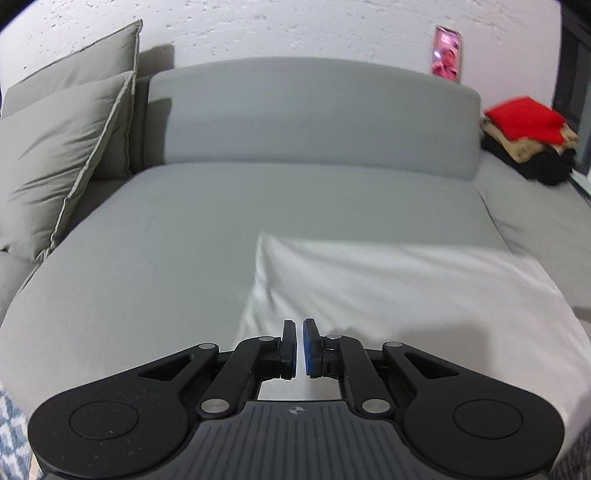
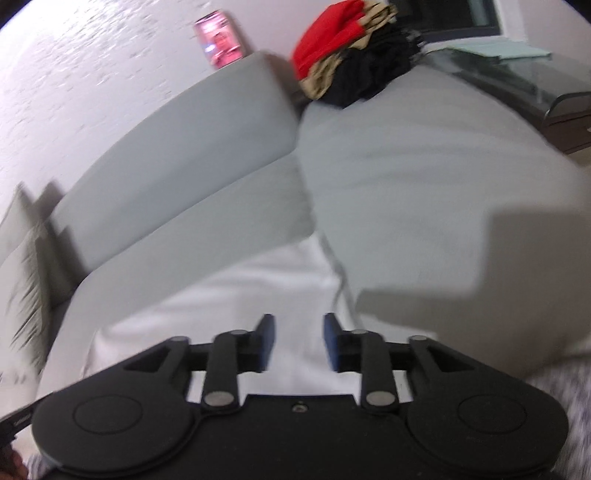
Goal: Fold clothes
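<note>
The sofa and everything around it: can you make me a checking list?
Surface: grey fabric sofa seat, smooth.
Job's things: white cloth garment lying flat on the seat; pile of folded red, tan and black clothes at the far end.
Clutter: pink-screened phone propped on the backrest; two grey piped cushions.
Grippers: left gripper nearly closed, nothing between its blue pads; right gripper open, empty, above the white garment.
Cables: nothing seen.
Surroundings: white textured wall; dark glass-topped table.
</note>
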Demonstrator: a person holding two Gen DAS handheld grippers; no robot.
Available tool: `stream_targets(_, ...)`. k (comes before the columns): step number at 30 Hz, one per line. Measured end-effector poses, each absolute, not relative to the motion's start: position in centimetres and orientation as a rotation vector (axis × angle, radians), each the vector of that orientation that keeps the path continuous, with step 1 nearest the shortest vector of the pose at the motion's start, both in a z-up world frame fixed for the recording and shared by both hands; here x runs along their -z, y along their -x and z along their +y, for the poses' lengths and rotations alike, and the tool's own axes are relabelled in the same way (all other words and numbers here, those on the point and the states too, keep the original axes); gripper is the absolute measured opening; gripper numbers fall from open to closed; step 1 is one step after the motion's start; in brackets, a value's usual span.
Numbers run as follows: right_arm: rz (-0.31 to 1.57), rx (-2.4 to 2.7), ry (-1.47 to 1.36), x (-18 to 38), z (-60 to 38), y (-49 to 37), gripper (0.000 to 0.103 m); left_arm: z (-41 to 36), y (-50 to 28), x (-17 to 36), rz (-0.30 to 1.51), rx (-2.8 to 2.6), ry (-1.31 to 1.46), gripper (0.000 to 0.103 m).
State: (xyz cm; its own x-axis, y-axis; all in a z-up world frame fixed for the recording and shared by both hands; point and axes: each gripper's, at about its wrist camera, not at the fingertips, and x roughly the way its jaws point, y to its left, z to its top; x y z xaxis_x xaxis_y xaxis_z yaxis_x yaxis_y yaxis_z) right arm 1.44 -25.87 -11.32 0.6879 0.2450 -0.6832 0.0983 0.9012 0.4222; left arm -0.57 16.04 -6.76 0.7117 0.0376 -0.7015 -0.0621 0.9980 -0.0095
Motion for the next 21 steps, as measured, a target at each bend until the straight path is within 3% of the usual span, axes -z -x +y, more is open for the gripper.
stream_targets(6,0.879,-0.154,-0.273,14.5,-20.4,-2.6,0.031,13.2,-2.1,11.0,0.924,-0.114,-0.05,0.01)
stream_targets(9,0.912,-0.144,-0.11,14.9,-18.8,-1.3,0.031,12.2,-1.0,10.6,0.966,-0.109,-0.148,0.01)
stream_targets(14,1.07,-0.1,-0.18,14.1,-22.4,2.1,0.031,12.8,3.6,9.6,0.97,-0.063,-0.156,0.01)
stream_targets(15,1.101,-0.078,-0.211,14.2,-23.4,2.9,0.025,13.1,4.4,9.1,0.945,-0.046,-0.12,0.01)
stream_targets(21,0.902,-0.222,-0.213,11.4,-21.9,3.6,0.017,9.9,4.3,6.5,0.79,0.092,-0.05,0.01)
